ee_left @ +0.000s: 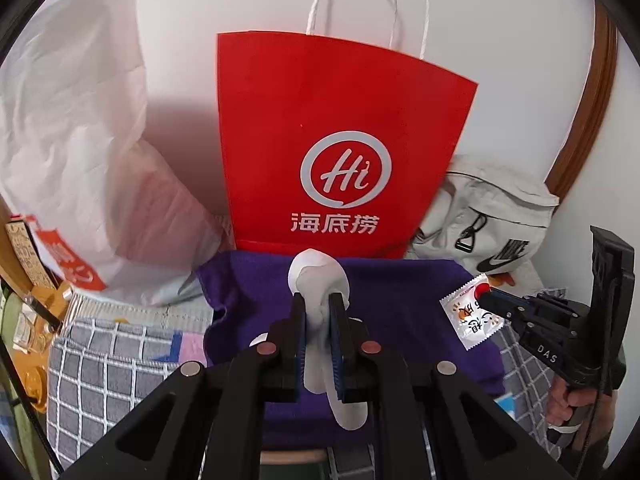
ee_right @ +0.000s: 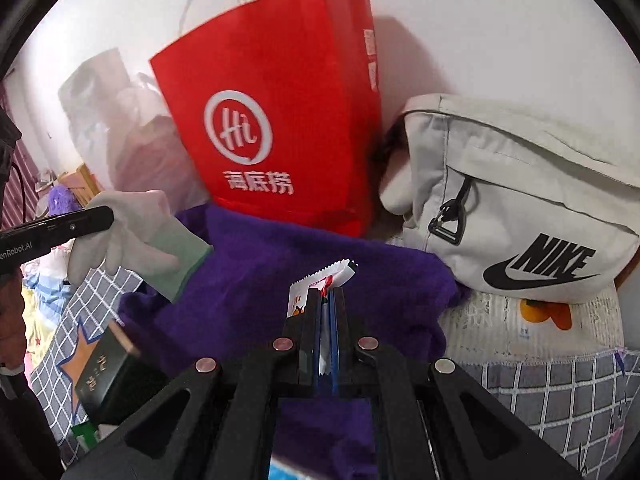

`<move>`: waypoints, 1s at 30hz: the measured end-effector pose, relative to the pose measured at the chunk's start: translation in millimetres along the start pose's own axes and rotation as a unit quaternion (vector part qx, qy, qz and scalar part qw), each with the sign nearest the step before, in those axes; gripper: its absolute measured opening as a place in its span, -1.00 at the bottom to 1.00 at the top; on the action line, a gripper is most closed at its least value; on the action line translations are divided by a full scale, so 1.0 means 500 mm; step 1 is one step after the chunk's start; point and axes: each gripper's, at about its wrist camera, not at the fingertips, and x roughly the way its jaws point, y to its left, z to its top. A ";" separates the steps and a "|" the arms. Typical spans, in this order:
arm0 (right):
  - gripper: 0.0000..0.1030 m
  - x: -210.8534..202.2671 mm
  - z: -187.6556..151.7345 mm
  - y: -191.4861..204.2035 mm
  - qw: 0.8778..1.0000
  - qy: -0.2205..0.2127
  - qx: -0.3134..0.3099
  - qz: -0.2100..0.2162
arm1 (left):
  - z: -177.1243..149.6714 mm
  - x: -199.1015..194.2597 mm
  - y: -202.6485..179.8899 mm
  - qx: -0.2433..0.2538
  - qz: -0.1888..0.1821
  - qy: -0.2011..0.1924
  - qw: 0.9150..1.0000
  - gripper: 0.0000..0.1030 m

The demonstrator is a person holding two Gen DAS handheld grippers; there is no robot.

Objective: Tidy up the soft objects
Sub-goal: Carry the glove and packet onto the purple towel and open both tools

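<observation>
My left gripper (ee_left: 318,300) is shut on a white glove (ee_left: 316,276), which bulges above the fingers and hangs below them. The same glove (ee_right: 132,236), with a pale green cuff, shows in the right wrist view, held by the left gripper (ee_right: 106,214) at the left. My right gripper (ee_right: 328,294) is shut on a small white snack packet (ee_right: 324,278) with red and orange print. In the left wrist view that packet (ee_left: 470,310) sticks out of the right gripper (ee_left: 486,296) at the right. Both hover over a purple towel (ee_left: 400,300) (ee_right: 280,272) spread on the bed.
A red paper bag (ee_left: 332,144) (ee_right: 276,120) with white handles stands against the wall behind the towel. A white plastic bag (ee_left: 76,140) is to its left, a grey Nike bag (ee_left: 492,216) (ee_right: 520,208) to its right. A dark box (ee_right: 108,372) lies on the checked bedding (ee_left: 104,364).
</observation>
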 end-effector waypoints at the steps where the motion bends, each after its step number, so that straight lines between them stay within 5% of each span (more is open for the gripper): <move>1: -0.92 0.009 0.004 -0.008 1.000 0.003 0.006 0.004 | 0.005 0.011 -0.001 0.001 -0.002 0.002 1.000 -0.79; 13: -0.92 0.111 -0.003 -0.056 0.998 0.056 0.008 -0.031 | 0.000 0.163 0.031 -0.005 0.017 0.069 0.997 -0.79; 24: -0.87 0.160 -0.018 -0.081 0.995 0.089 0.015 -0.041 | -0.024 0.220 0.026 0.021 0.066 0.115 0.991 -0.74; 30: -0.75 0.175 -0.024 -0.094 0.994 0.101 0.027 -0.033 | -0.034 0.235 0.021 0.018 0.067 0.136 0.988 -0.53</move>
